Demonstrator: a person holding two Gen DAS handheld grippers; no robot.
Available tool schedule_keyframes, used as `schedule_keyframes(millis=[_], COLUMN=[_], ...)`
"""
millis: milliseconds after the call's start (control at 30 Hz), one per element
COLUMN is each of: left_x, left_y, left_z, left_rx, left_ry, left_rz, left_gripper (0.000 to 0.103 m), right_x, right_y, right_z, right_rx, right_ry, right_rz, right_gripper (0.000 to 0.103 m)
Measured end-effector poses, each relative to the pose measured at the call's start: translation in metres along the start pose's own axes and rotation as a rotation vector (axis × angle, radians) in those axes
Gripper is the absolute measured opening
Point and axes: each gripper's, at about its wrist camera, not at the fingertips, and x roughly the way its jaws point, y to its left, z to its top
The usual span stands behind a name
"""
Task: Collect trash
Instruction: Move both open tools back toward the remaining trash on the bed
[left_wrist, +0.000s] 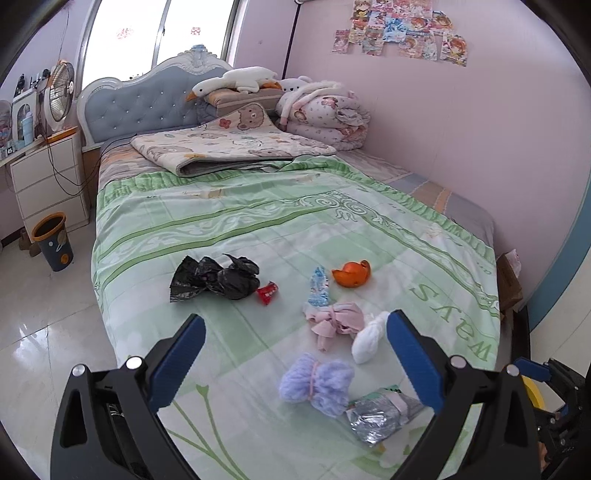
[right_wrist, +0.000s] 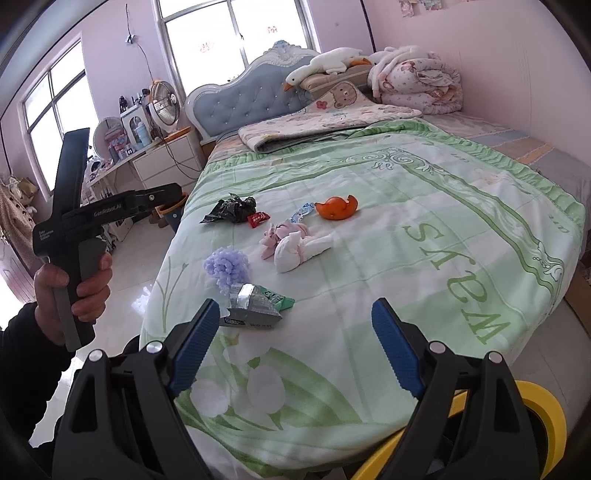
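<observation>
left wrist view first: the left gripper hangs over the foot of the bed with its blue jaws spread wide and nothing between them, angled down as if lining up on the litter below. nearest to it lies a crumpled silver wrapper with a green packet tucked under it, just beside a fluffy purple bundle that looks like cloth rather than rubbish. a little further on sit a white rolled sock touching a pink knotted cloth, then a blue-and-white candy wrapper, a small red wrapper touching a black plastic bag, and an orange peel off to the right. from the right wrist view, the right gripper is likewise wide apart and empty, hovering at the bed's near edge; a yellow-rimmed container sits below it, likely kept close to take the rubbish. a hand grips the left tool's handle. beyond the mattress, on the floor by the white drawers, stands a dark bin with an orange rim, well apart from the litter. folded quilts and a plush goose are stacked at the headboard, out of the way, so the trash lies on open sheet.
</observation>
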Motion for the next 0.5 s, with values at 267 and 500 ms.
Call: schedule_keyframes(millis=[267,500], left_x=[0.047,0.093], left_y=[0.035,0.063], left_z=[0.011,0.017], left_rx=[-0.045,-0.082], left_ry=[0.048,0.092], left_rz=[0.057,0.092], left_gripper=[0.095,0.095], right_x=[0.044,0.083], right_y=[0.022,0.041], right_z=[0.007,0.009], right_rx=[-0.062,-0.142], right_ry=[0.05,0.103], right_rz=[0.015,0.013], right_gripper=[0.081,0.081])
